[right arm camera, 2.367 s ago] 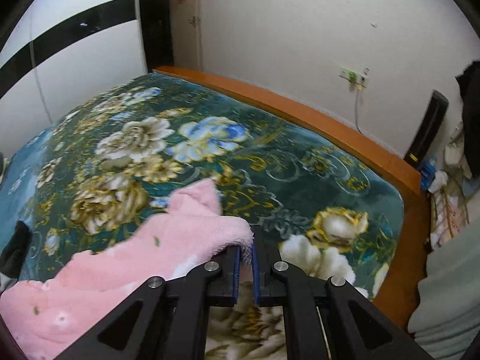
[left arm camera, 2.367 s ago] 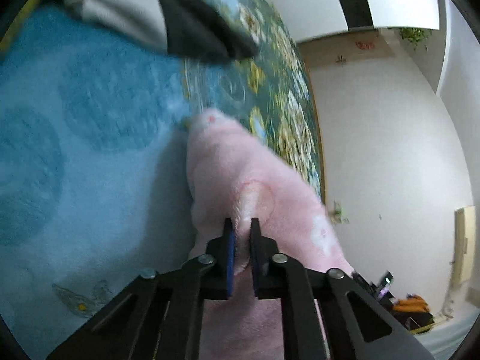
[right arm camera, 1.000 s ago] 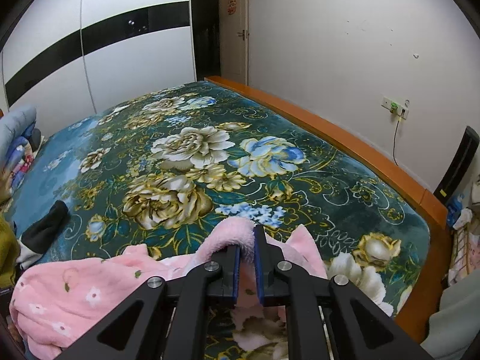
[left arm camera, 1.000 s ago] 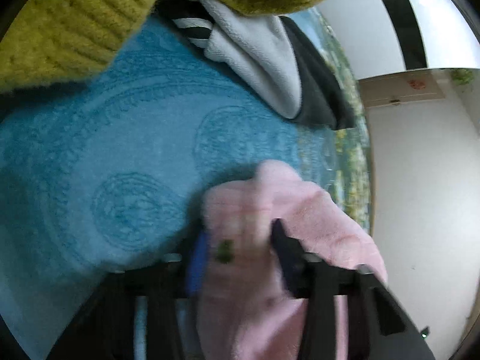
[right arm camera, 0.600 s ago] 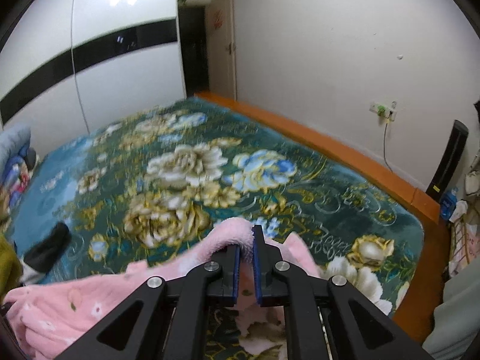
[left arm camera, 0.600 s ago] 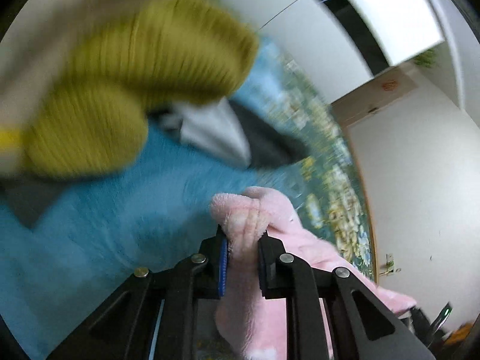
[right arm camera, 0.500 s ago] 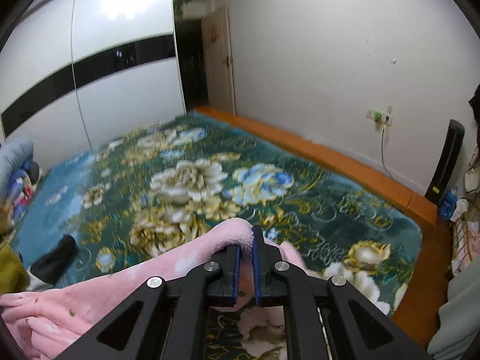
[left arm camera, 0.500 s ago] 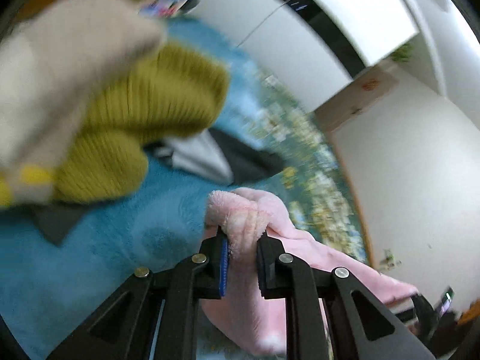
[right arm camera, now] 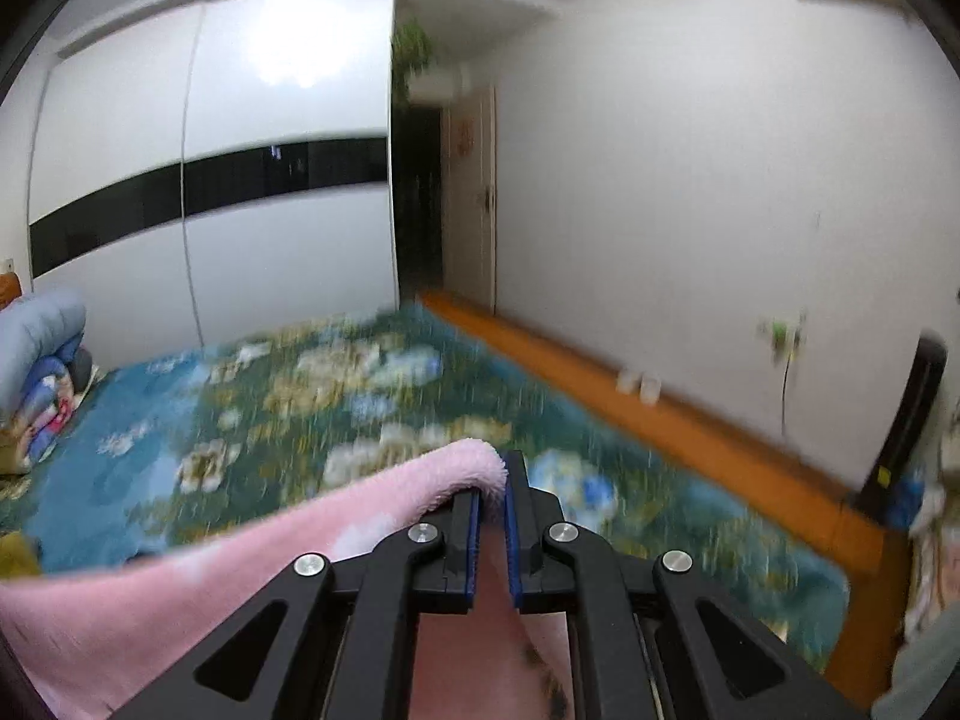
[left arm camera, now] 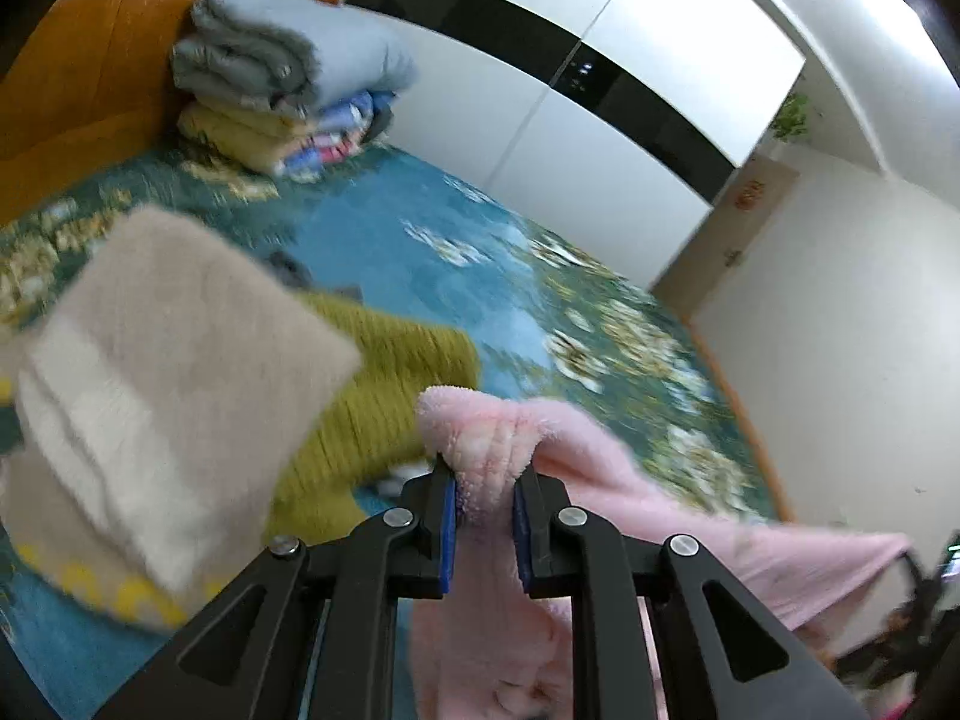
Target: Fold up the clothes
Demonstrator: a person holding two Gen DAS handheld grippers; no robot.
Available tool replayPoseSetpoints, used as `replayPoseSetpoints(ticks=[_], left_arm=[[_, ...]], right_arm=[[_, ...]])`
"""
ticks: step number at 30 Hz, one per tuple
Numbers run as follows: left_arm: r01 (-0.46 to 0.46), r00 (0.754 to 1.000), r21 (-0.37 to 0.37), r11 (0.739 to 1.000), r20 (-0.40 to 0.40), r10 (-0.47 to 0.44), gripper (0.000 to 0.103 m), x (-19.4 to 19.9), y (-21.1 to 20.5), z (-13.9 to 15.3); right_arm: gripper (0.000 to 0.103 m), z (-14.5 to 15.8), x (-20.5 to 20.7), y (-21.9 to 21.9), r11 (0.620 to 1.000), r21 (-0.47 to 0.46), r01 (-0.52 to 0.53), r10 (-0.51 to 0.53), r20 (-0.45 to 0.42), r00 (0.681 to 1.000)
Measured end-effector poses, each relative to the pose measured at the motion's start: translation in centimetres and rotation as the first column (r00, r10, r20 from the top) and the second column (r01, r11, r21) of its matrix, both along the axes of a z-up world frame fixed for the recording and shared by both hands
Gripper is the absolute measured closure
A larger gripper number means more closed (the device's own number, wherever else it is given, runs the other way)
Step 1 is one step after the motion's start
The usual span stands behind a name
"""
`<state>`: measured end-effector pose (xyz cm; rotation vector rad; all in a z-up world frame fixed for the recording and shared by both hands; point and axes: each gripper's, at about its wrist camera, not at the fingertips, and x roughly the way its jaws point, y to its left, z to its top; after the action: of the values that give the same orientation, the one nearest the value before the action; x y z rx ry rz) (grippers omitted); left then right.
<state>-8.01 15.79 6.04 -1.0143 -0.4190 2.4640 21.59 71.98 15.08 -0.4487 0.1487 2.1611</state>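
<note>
Both grippers are clamped on the same pink fleece garment, and it hangs in the air between them above the bed. The left gripper has a bunched, thick fold of the pink fleece pinched between its blue pads; its jaws have just been closing on that fold, and now the pads press into it from both sides. From there the cloth runs off to the right in the left wrist view as a taut sheet, with more of it drooping below the fingers. The right gripper is squeezed almost fully together on a thin edge of the garment, a fluffy pink lip curling over its left finger, and the cloth stretches away to the left and down. Beneath it all lies the floral bedspread, teal with pale flowers, badly blurred in both views. Close to the left gripper sits a beige-and-cream fleece item on top of an olive knit sweater. Farther back, by the wooden headboard, a stack of folded quilts is piled up. A white wardrobe with a black band stands beyond the bed.
</note>
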Motion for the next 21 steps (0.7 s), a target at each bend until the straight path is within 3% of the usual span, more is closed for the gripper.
replayPoseSetpoints(ticks=[3,6,10,13,14,16,18,21], left_arm=[[-0.019,0.999,-0.133,0.991,0.037,0.024,0.086,-3.0,3.0,-2.3],[-0.005,0.990,-0.243,0.970,0.138,0.039,0.086,-5.1,5.1,-6.4],[0.040,0.965,-0.283,0.958,0.261,0.037,0.084,-5.5,6.2,-11.4],[0.060,0.956,-0.280,0.958,0.294,0.026,0.080,-5.4,5.9,-12.7],[0.067,0.952,-0.264,0.962,0.306,0.018,0.074,-5.3,5.6,-12.9],[0.076,0.946,-0.207,0.975,0.325,-0.005,0.065,-4.6,4.5,-12.7],[0.077,0.944,-0.165,0.983,0.329,-0.019,0.058,-3.2,3.1,-12.7],[0.080,0.942,-0.119,0.990,0.334,-0.036,0.056,0.0,1.2,-12.8]], right_arm=[[0.094,-3.2,-3.8,0.8,0.998,-0.062,-0.027,0.034,0.115,0.993],[0.094,-9.5,-6.5,1.3,0.984,-0.171,-0.045,0.089,0.264,0.960],[0.094,-16.0,-7.3,1.0,0.966,-0.250,-0.058,0.156,0.389,0.908],[0.091,-19.5,-6.9,0.4,0.957,-0.280,-0.073,0.199,0.454,0.869],[0.089,-19.7,-6.7,0.2,0.955,-0.287,-0.080,0.210,0.460,0.863],[0.063,-19.5,-6.4,0.1,0.953,-0.289,-0.090,0.222,0.464,0.858],[0.043,-18.8,-5.4,-0.4,0.953,-0.285,-0.101,0.225,0.444,0.867],[0.041,-17.2,-2.8,-1.2,0.951,-0.292,-0.105,0.214,0.372,0.903]])
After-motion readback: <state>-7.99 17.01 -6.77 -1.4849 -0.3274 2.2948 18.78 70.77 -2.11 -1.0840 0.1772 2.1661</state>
